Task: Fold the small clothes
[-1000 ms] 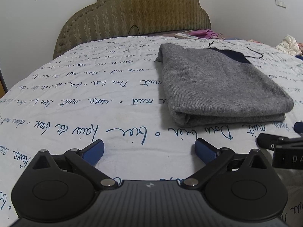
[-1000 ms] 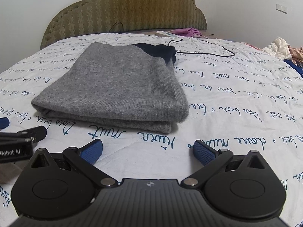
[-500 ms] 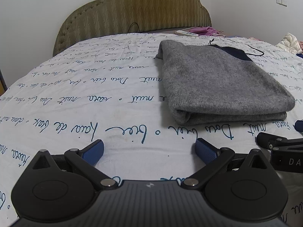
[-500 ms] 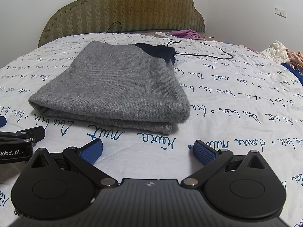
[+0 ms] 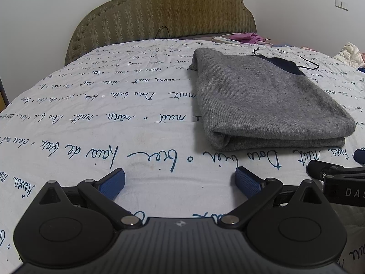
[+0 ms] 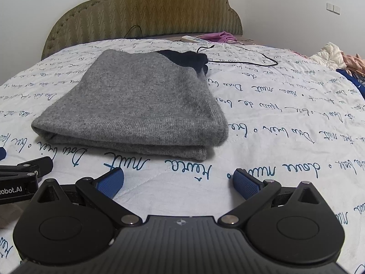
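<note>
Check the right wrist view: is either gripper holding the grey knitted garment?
No. The folded grey knitted garment lies free on the bed; the right gripper is open and short of it.

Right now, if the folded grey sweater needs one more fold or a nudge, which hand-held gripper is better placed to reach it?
Probably the right hand-held gripper: the grey sweater lies nearly straight ahead of its open jaws. For the left hand-held gripper, also open, the sweater sits off to its right, with only bedsheet directly ahead.

Left gripper (image 5: 180, 180) and right gripper (image 6: 178, 180): black ribbed bodies, round discs, silver pivot screws, blue textured pads (image 6: 245, 183), white lettering.
</note>
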### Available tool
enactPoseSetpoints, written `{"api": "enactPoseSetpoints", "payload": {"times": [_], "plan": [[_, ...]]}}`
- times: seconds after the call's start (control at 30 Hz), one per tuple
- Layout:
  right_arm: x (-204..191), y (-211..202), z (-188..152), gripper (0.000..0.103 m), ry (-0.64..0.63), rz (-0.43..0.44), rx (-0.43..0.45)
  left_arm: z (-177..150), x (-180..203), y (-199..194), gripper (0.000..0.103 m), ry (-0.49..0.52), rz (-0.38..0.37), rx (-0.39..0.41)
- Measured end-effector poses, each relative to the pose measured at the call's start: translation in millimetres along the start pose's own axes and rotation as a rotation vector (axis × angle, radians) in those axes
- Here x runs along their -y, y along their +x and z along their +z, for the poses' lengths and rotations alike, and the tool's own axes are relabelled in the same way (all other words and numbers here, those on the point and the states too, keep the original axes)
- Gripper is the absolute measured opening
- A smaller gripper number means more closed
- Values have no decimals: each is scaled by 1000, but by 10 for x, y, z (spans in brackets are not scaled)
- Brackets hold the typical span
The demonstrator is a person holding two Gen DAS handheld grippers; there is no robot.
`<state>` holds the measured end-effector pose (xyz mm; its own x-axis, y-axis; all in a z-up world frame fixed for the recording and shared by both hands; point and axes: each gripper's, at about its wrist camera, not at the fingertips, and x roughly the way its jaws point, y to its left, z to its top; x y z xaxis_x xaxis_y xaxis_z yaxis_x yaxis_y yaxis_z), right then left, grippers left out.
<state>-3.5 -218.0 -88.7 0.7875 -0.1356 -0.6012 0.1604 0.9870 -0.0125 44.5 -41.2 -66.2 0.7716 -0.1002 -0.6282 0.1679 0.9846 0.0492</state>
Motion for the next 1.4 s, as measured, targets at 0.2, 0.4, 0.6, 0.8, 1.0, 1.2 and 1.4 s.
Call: {"api": "enactPoseSetpoints", "payload": {"times": [0.2,0.4,0.6,0.8,1.0,1.2,1.4], "plan": [[5,-13,-15,103,5,6,2,-1,-7,2,103,-7,-6,-3],[7,-9,-16,103,7,7,2,-1,-11,3,103,-6,-5,-3],[10,-11,-13,103,9,9,3,-3,-17,4,103,-6,-5,-2],[-3,-18,-16,103,14,10,6,-5,-26,-5,103,-13,-8,3],[-2,-19,-18,103,13,9,8,-6,-33,-21,103,-19,-10,9],[14,-18,-24,103,11,9,3,1,-25,-22,103,-11,-4,8],[16,-10,-17,103,9,9,2,0,-16,-11,103,-8,-2,2]]}}
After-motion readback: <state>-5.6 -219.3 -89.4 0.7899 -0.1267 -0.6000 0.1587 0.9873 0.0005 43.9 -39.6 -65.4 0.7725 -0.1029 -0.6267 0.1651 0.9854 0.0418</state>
